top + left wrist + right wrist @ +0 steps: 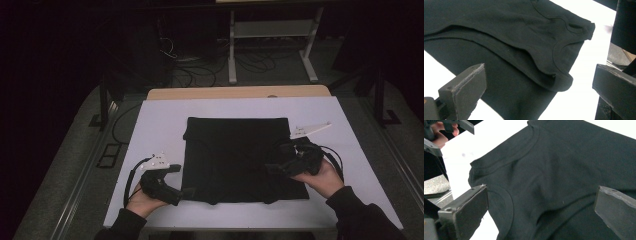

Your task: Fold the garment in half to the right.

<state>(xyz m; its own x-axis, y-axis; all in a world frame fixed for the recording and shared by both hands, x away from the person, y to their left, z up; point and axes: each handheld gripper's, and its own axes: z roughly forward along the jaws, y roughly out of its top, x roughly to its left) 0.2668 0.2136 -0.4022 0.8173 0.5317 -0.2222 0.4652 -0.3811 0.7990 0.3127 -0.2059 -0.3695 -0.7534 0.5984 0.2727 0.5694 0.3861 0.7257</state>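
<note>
Left gripper (186, 181): jaws spread, nothing held, at near-left hem corner of black garment (242, 157), likely poised to pinch for fold. Garment: folded flat, centred on white table (150, 130). Right gripper (270, 169): jaws spread, empty, over garment's near-right area, probably mirroring left for two-handed lift.

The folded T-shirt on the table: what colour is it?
Plain black T-shirt, clearest in the right gripper view.
</note>
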